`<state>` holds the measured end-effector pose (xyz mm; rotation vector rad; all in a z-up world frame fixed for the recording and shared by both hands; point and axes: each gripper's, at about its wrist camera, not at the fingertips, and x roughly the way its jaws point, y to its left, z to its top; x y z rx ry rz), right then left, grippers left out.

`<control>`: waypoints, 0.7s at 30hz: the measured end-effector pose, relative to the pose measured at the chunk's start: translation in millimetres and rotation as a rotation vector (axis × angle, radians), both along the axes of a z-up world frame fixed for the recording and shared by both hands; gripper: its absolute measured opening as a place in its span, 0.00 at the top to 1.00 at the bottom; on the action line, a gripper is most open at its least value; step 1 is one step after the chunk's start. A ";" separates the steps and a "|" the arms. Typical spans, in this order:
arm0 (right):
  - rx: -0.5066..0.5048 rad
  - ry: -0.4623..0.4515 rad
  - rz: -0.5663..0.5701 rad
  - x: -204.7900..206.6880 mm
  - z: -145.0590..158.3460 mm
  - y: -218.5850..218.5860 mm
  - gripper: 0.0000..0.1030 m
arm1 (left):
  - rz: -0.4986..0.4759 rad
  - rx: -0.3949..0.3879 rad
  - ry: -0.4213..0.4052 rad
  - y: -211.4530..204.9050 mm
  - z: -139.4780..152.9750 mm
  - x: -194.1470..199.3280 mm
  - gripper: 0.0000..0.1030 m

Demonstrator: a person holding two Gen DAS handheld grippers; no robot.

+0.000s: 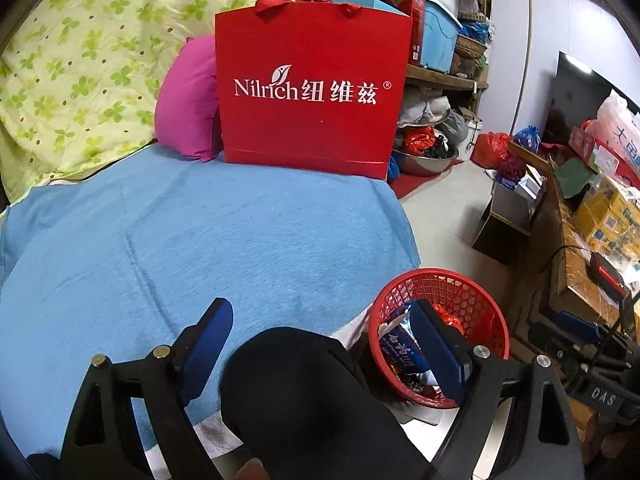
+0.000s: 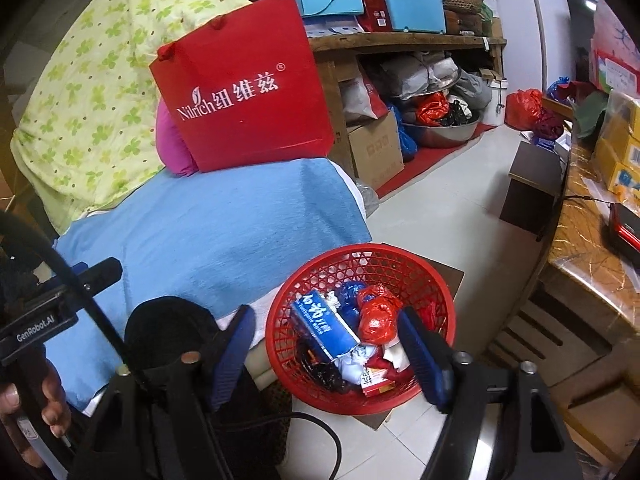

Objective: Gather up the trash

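Observation:
A red mesh basket [image 2: 360, 254] stands on the floor beside the bed. It holds a blue-and-white toothpaste box [image 2: 324, 324], a crumpled red plastic bag [image 2: 376, 316], a blue bag [image 2: 349, 297] and a small red-and-white carton [image 2: 376, 385]. My right gripper [image 2: 330, 352] hovers over the basket with its jaws open and nothing between the pads. In the left wrist view the basket [image 1: 440, 286] sits at lower right. My left gripper [image 1: 324, 344] is open and empty above a person's black-clad knee [image 1: 304, 384], its right finger [image 1: 436, 352] in front of the basket.
A blue blanket [image 1: 200, 232] covers the bed, with a red Nilrich paper bag [image 1: 312, 88], a pink pillow [image 1: 188, 100] and a green-patterned quilt [image 1: 80, 72] behind. A cluttered wooden table [image 2: 592, 264] lines the right side. Shelves with boxes [image 2: 400, 40] stand at the back across the tiled floor [image 2: 448, 208].

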<state>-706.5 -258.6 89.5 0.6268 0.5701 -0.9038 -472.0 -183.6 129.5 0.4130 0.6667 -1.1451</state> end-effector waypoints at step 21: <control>0.008 0.033 0.001 -0.2 -7.3 9.2 0.24 | 0.007 -0.009 -0.028 2.1 4.3 -5.8 0.07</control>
